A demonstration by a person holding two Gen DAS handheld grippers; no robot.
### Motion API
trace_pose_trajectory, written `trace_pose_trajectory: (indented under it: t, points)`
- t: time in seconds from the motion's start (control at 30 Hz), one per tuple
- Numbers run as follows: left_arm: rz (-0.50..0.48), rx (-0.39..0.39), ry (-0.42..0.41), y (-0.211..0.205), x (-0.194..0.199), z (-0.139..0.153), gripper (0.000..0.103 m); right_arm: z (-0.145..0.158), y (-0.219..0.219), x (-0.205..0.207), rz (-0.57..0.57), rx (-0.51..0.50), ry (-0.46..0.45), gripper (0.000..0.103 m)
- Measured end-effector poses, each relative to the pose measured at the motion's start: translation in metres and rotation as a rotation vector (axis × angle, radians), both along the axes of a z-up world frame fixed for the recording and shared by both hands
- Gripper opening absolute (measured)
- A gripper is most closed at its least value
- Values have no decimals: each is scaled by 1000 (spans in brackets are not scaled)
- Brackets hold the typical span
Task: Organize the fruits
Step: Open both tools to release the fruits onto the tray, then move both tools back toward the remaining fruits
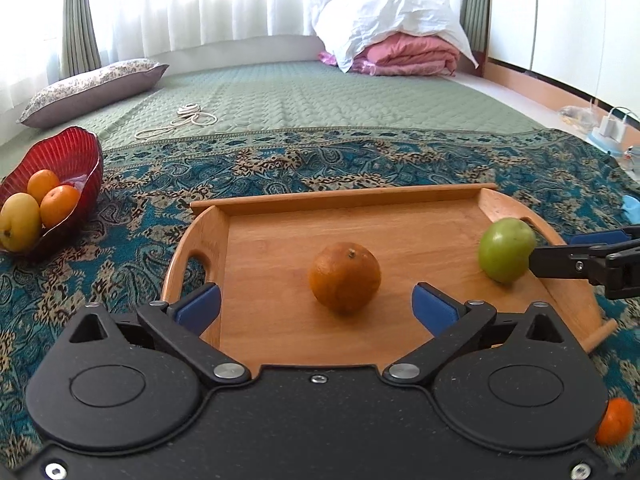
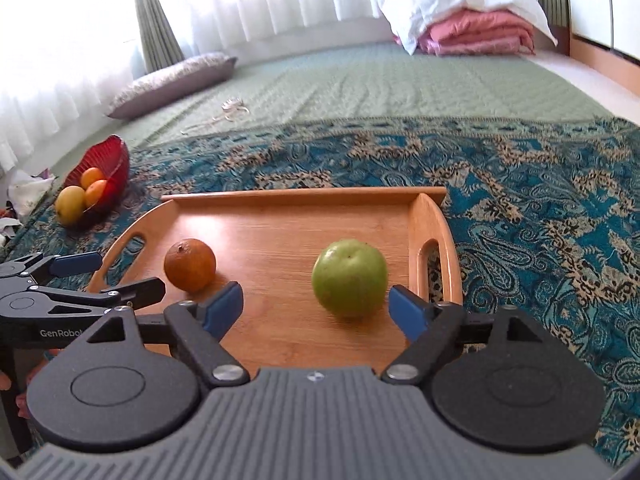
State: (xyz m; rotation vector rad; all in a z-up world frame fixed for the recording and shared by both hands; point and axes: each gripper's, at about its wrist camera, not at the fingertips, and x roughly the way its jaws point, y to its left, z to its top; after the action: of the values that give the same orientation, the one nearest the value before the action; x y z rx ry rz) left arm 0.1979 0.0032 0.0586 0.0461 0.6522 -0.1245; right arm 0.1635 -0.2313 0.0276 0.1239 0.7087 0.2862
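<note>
The left gripper (image 1: 316,306) gapes wide and empty, an orange (image 1: 344,277) just ahead on the wooden tray (image 1: 400,200). The right gripper (image 2: 316,308), also spread, touches nothing; the green apple (image 2: 349,277) sits just beyond its fingertips. "GenRobo" marks the left gripper's side.

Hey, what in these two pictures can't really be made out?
- Orange fruit, left wrist view: mostly hidden behind the left gripper body; where it rests is unclear.
- Red bowl, right wrist view: small; anything beneath its three fruits is hidden.
- Right gripper, left wrist view: cut off by the right edge, one of its fingers behind the green apple.
</note>
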Motion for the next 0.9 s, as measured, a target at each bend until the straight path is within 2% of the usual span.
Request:
trace_pose_trajectory:
  t: [0.47,0.9]
  points:
    - [33,-50,-116,0,-96,-3,103,-21,0,-79,-20,-19,-152,91]
    - [66,-6,-193,-3,-179,-18,103,-39,4,-141,-35,-103,-262,102]
